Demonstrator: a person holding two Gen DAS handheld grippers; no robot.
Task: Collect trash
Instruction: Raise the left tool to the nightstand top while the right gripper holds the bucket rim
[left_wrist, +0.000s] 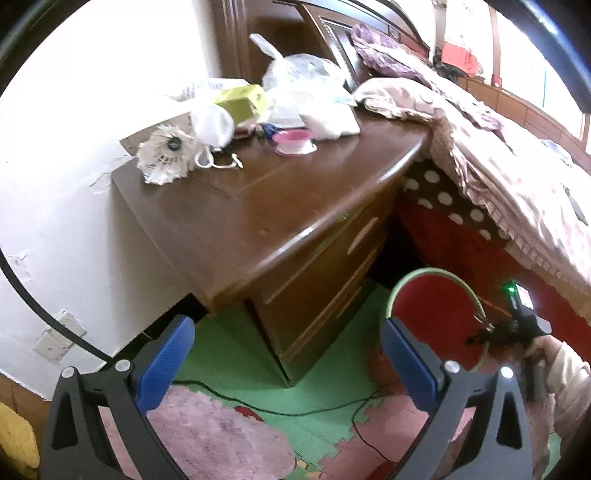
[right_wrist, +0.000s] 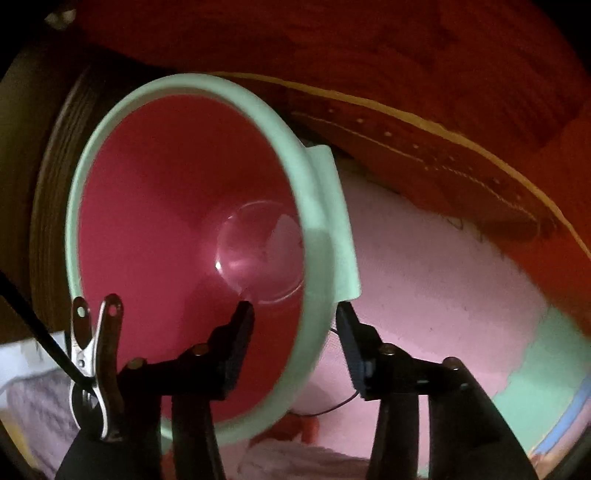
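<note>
We are holding the right tool (right_wrist: 295, 314) released over the red bin (right_wrist: 177, 206) on the floor beside the bed (left_wrist: 498, 155); its green rim (right_wrist: 314, 332) is passing between the fingers untouched. Our left tool (left_wrist: 288, 354) is hanging released before the table (left_wrist: 295, 192).

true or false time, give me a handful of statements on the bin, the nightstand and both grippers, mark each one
1. The red bin has a pale green rim. True.
2. The right gripper is clamped shut on a crumpled paper. False: its jaws stand apart, one finger inside the bin and one outside the rim, with no paper between them.
3. The left gripper is open and holds nothing. True.
4. The nightstand top is bare. False: a plastic bag, a yellow-green box and a pink tape dispenser lie on it.
5. The bin sits on top of the bed. False: it is on the floor beside the bed.
</note>
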